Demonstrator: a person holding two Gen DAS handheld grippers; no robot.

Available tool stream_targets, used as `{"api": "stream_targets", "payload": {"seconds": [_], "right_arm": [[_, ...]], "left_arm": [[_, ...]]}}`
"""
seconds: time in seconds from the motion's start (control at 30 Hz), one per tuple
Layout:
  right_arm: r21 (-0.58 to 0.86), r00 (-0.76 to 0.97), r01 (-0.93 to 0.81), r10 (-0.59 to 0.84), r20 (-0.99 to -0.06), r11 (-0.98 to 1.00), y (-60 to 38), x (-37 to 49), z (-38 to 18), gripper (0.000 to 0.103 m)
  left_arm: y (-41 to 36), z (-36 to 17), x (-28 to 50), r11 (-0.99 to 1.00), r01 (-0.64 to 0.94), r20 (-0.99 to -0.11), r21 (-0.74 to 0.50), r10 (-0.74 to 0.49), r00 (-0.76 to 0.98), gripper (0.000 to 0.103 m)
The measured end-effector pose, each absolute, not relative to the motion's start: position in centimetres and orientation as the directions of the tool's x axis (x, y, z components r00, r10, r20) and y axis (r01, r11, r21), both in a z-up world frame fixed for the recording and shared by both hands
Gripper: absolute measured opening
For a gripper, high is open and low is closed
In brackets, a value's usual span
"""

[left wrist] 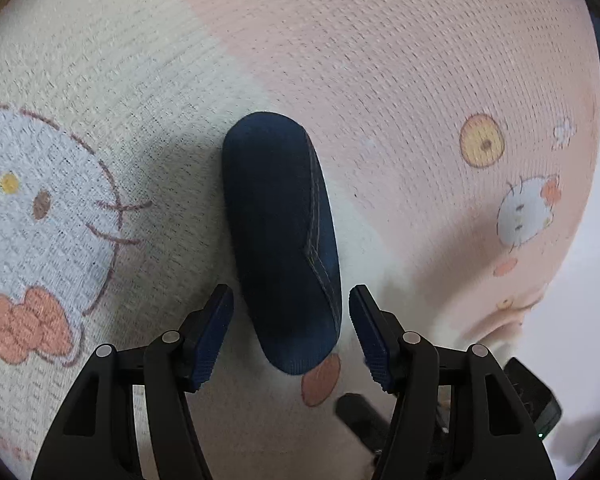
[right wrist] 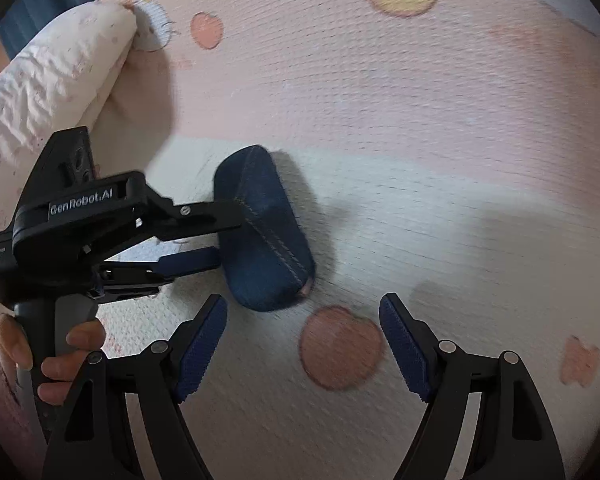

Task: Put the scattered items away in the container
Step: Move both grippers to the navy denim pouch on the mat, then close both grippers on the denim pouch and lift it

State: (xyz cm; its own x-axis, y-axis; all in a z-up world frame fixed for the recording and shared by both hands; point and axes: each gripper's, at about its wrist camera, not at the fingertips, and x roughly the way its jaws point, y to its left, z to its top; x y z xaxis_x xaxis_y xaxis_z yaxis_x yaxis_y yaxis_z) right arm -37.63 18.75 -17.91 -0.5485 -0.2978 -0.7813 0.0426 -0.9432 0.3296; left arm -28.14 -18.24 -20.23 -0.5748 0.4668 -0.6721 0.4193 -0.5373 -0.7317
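A dark blue denim pouch [left wrist: 276, 220] with tan stitching lies on a pink and cream cartoon-cat mat [left wrist: 380, 80]. My left gripper [left wrist: 291, 292] is open, its blue-padded fingers straddling the pouch's near end with a narrow gap on each side. The right wrist view shows the pouch [right wrist: 264, 232] from the side, with the left gripper [right wrist: 224, 240] reaching in from the left, one finger over it and one beside it. My right gripper [right wrist: 303, 300] is open and holds nothing, hovering just short of the pouch above a peach apple print [right wrist: 340, 348]. No container is in view.
A rolled cream quilt [right wrist: 60, 72] lies at the mat's far left. A hand [right wrist: 72, 344] grips the left gripper's handle. A white surface [left wrist: 596, 248] lies past the mat's right edge, and blurred black hardware [left wrist: 532, 396] shows low on the right.
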Motion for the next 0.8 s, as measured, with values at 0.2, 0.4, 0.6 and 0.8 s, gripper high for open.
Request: {"api": "stream_targets", "payload": {"seconds": [0.2,0.4,0.6,0.8], "right_arm": [[0.309,-0.56,0.064,-0.29,-0.776,-0.949,18.2,-38.6,-18.9,0.077],[0.337,-0.582,0.097,-0.328,-0.744,-0.937,17.8,-38.5,-19.0,0.043],[0.352,-0.57,0.054,-0.318,-0.757,-0.934,18.7,-36.7,-18.7,0.039],[0.374,-0.573,-0.056,-0.277,-0.771,-0.926,21.1,-33.2,-18.5,0.039]], "left_arm": [[-18.8,-21.0,-28.4,-0.529,0.427,-0.673,-0.733,0.471,-0.57,0.046],[-19.0,-20.7,-28.0,-0.565,0.398,-0.678,-0.723,0.472,-0.563,0.043],[-17.8,-20.3,-27.7,-0.599,0.357,-0.68,-0.717,0.488,-0.547,0.04],[-14.4,-20.2,-27.1,-0.626,0.293,-0.676,-0.722,0.551,-0.49,0.04]]}}
